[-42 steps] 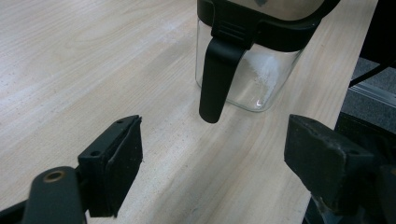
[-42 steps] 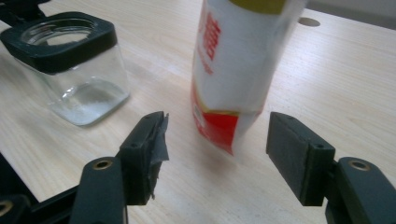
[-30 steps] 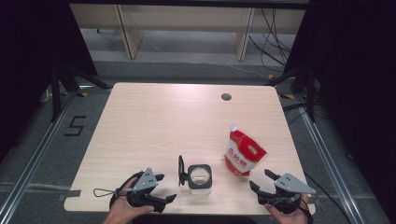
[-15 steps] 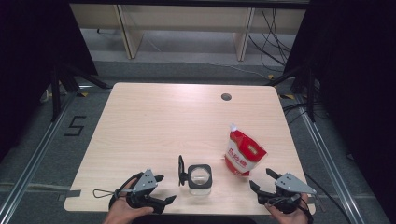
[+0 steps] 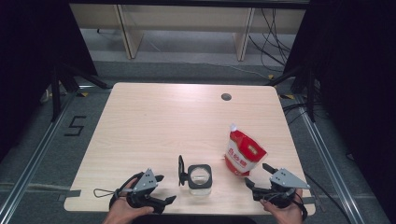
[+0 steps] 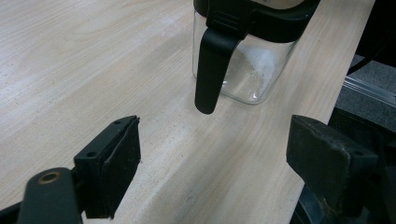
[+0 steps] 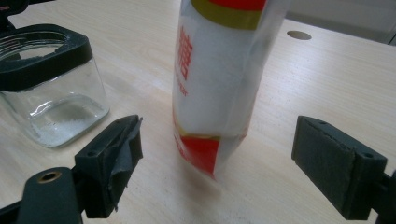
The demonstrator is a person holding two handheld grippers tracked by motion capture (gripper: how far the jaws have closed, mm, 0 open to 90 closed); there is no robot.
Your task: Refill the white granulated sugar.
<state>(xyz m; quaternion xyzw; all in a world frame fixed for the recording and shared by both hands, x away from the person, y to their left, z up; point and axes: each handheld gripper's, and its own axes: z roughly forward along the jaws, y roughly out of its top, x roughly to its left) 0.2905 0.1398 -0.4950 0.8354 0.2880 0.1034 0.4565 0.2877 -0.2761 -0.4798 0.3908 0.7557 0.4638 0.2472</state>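
I sit at a light wooden table. It has a small round hole near the far edge. On the grey floor lie black cables. A "5" mark is there too.

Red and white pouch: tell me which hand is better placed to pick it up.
Right. The right gripper sits just in front of the red and white pouch, its open jaws lined up on it. The left gripper faces the glass jar, with the jar between it and the pouch.
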